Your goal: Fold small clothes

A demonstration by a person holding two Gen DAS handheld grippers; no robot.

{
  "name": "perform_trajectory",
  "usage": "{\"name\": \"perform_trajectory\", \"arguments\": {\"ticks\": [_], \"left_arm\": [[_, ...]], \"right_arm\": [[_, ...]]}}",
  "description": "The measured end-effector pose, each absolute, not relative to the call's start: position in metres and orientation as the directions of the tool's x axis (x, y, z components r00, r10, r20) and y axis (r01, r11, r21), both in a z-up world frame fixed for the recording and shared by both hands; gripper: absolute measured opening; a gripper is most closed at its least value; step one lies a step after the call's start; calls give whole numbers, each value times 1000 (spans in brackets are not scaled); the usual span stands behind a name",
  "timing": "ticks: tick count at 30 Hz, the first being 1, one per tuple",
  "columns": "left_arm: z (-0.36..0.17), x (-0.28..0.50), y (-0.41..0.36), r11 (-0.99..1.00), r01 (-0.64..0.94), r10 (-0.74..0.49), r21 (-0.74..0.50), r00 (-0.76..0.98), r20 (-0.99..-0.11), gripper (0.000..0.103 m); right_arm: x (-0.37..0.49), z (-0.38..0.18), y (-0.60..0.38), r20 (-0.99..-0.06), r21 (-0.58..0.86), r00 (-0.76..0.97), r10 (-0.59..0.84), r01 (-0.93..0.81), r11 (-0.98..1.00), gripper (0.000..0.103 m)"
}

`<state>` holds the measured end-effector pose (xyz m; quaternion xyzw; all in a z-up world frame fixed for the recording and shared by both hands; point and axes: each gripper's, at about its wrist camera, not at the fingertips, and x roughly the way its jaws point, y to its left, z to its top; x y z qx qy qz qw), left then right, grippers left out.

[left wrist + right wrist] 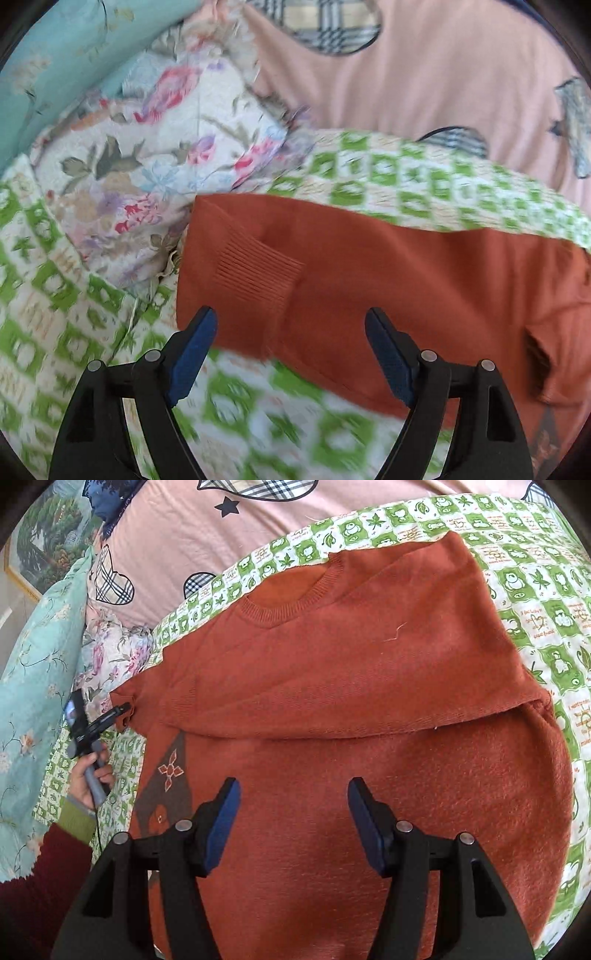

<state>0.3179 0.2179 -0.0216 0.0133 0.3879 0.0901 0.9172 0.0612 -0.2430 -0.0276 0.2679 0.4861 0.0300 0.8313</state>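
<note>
No brand, number or label can be read in either view. The green-and-white checked blanket (532, 590) carries small tan lettering in some of its squares, beside frog and leaf pictures, but the letters are too small and curved to make out. In the left wrist view the same blanket (406, 177) is blurred. The rust sweater (369, 686) bears only a stitched flower-like motif (170, 770), no wording.
</note>
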Motion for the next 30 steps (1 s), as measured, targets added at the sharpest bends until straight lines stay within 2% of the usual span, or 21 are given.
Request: {"name": "perform_trajectory", "arguments": {"ticks": [2,4,5,6,7,9,15,19,25,30], "left_arm": [[-34,335,231,982,-169,176,86,646,-743,82],[-46,346,242,982,-173,166,73,618,-769,68],[-52,349,248,983,-174,157,63,604,-781,44],[-56,351,252,983,-173,148,54,595,-790,34],[-56,350,257,985,-171,129,31,602,-788,32],[-51,345,264,987,-159,82,-23,623,-778,7],[-13,312,243,988,-87,-30,-128,706,-708,6],[19,288,206,965,23,-187,-260,754,-629,6],[42,252,98,895,261,-432,-362,707,-559,6],[32,232,-6,815,416,-580,-403,592,-560,6]], "right_arm": [[62,-26,-242,-794,471,525,307,211,857,62],[62,-24,-242,-796,463,526,300,211,861,62],[62,-23,-242,-796,461,527,297,210,862,62],[63,-22,-242,-796,458,529,293,210,864,62],[63,-22,-241,-796,458,530,294,209,864,62],[63,-21,-240,-792,462,533,297,206,862,62],[62,-18,-232,-777,481,543,317,187,857,62],[56,-11,-235,-765,487,563,314,185,854,62],[43,-9,-253,-755,496,587,291,222,840,62],[32,-12,-272,-756,506,598,268,273,818,62]]}}
